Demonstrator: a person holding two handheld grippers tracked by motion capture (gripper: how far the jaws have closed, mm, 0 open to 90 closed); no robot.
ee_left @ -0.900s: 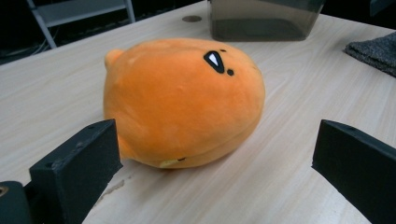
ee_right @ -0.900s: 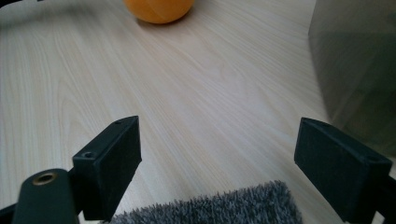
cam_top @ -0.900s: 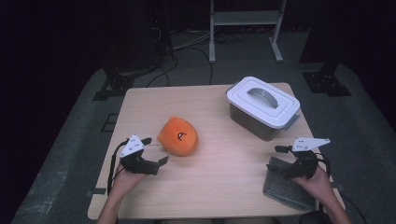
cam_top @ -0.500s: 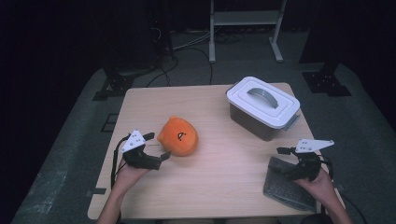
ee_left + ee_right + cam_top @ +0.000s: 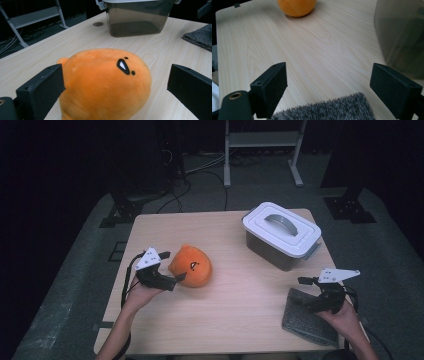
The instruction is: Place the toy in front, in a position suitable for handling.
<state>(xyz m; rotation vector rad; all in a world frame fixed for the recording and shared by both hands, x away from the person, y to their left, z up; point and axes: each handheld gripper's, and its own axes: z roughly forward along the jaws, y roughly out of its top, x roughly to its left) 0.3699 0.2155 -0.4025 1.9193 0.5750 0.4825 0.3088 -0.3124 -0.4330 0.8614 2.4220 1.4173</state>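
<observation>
**Left gripper lined up on orange plush, not yet closed**

Left gripper [image 5: 170, 279] sits just beside the orange plush toy [image 5: 191, 265], left-centre of the wooden table [image 5: 240, 315]. Jaws wide open, holding nothing. In the left gripper view the plush [image 5: 105, 82] lies between the two black jaws: left jaw is touching or almost touching its side, right jaw well clear with table showing in the gap. So the toy is off-centre, biased toward the left jaw.

My read: step in hand is grasping the plush. To do it well, shift so it sits mid-gap, push in so the jaws span its widest part, then close slowly. It's soft and round and will likely squash or squirt out if pinched near the edge.

Right gripper [image 5: 316, 292] hovers over the grey fuzzy cloth [image 5: 305, 322] at the near right corner, jaws wide open, empty. Lidded grey storage box [image 5: 281, 235] sits far right, lid on.
</observation>
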